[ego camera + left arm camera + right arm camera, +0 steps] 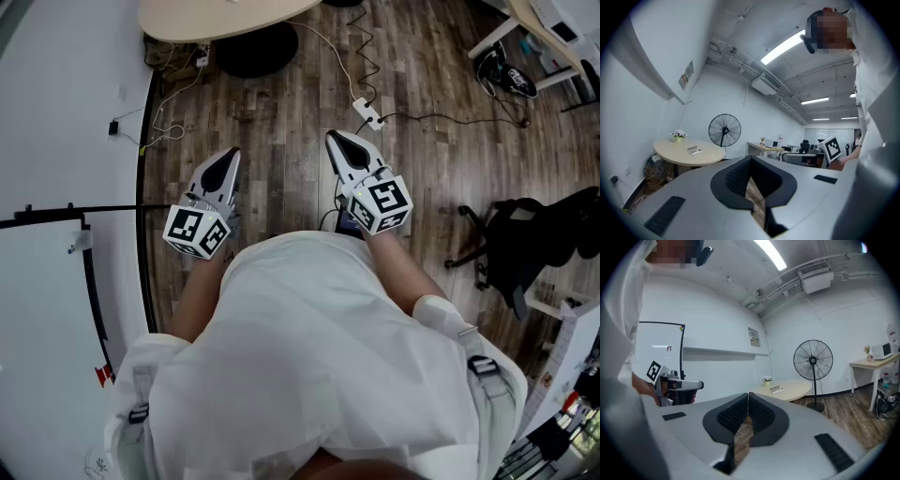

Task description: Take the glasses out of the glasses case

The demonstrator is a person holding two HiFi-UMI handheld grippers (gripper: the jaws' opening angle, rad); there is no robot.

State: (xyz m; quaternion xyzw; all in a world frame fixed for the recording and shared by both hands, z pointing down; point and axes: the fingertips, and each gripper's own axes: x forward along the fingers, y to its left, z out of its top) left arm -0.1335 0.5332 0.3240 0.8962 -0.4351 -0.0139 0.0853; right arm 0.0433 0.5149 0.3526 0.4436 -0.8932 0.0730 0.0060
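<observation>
Two grippers, one round table, one standing fan, one whiteboard, one power strip.

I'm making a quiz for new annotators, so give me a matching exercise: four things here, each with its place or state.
1. black pedestal fan
2. small pot of flowers
3. white power strip
4. left gripper

a. tongs shut, nothing between them
b. on the round beige table
c. lying on the wood floor
d. standing upright on its base

Pairs: 1-d, 2-b, 3-c, 4-a
</observation>
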